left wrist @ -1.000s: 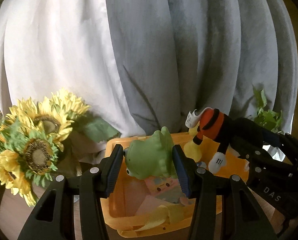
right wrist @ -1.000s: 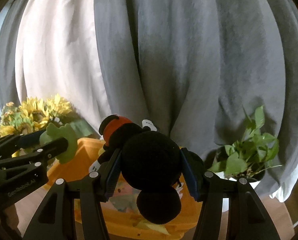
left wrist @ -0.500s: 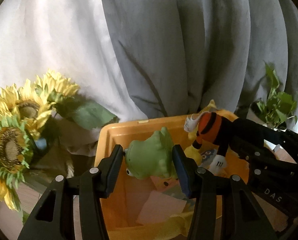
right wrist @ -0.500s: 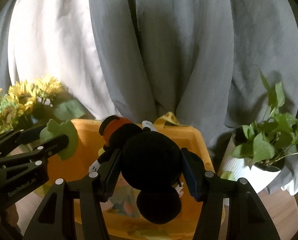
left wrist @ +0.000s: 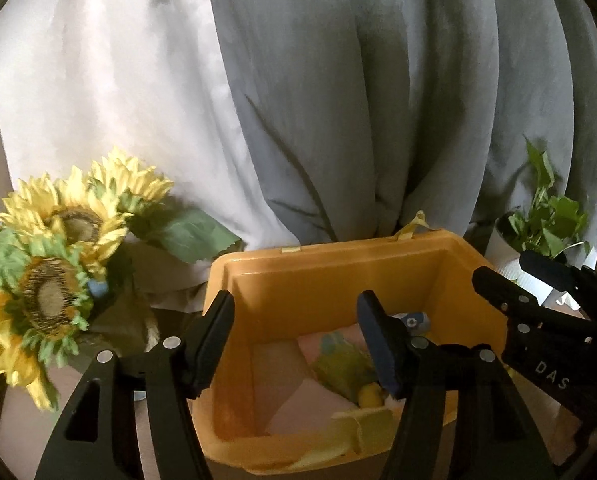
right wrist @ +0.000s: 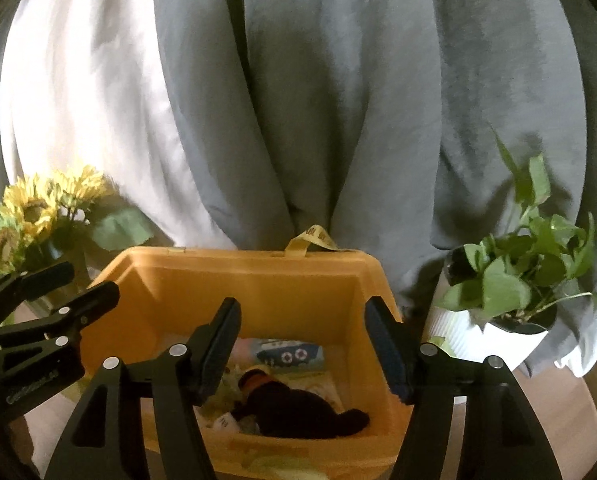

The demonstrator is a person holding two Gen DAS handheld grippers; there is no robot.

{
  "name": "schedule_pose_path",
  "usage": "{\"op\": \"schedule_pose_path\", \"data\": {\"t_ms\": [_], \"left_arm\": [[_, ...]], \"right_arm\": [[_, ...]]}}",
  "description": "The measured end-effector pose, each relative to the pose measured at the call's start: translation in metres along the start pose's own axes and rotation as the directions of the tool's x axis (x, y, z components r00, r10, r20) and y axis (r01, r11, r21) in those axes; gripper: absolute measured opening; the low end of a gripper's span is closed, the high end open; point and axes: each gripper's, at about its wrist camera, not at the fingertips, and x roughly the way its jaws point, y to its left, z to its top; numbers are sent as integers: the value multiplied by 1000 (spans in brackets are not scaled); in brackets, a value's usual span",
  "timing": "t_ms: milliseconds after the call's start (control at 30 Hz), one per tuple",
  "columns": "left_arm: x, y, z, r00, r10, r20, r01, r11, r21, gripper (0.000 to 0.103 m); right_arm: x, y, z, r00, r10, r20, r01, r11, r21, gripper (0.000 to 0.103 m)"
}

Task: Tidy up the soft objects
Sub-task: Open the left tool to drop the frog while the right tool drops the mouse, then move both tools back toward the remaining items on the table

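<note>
An orange bin (left wrist: 338,280) (right wrist: 258,284) stands below both grippers. Inside it lies the green frog toy (left wrist: 344,370), blurred, beside folded pink cloth (left wrist: 298,404). The black plush mouse (right wrist: 298,406) lies on the bin floor in the right wrist view, near a blue patterned cloth (right wrist: 286,354). My left gripper (left wrist: 298,344) hangs over the bin with its jaws opening and nothing between them. My right gripper (right wrist: 302,348) is likewise above the bin, jaws opening and empty. Each gripper shows at the edge of the other's view: the right gripper (left wrist: 538,312), the left gripper (right wrist: 38,312).
A bunch of sunflowers (left wrist: 58,260) (right wrist: 26,216) stands left of the bin. A potted green plant (right wrist: 514,280) (left wrist: 538,232) in a white pot sits to the right. White and grey curtains (left wrist: 298,100) hang close behind. A wooden surface (right wrist: 558,408) lies underneath.
Both grippers have let go: the frog dropped from the left gripper and the black plush mouse from the right, and both now lie in the bin. Both sets of jaws stand wider.
</note>
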Motion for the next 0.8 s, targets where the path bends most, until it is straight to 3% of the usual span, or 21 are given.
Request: {"op": "schedule_pose_path", "data": {"t_ms": [467, 567, 800], "left_arm": [[-69, -10, -1, 998, -29, 53, 27, 999, 24, 64], [-82, -12, -2, 997, -40, 64, 38, 999, 29, 65], [-113, -17, -10, 992, -65, 106, 61, 997, 43, 65]], "right_arm": [[-74, 0, 0, 997, -37, 70, 35, 999, 24, 65], [-90, -1, -2, 995, -58, 87, 56, 998, 30, 71], [-126, -5, -9, 988, -100, 114, 94, 994, 58, 72]]}}
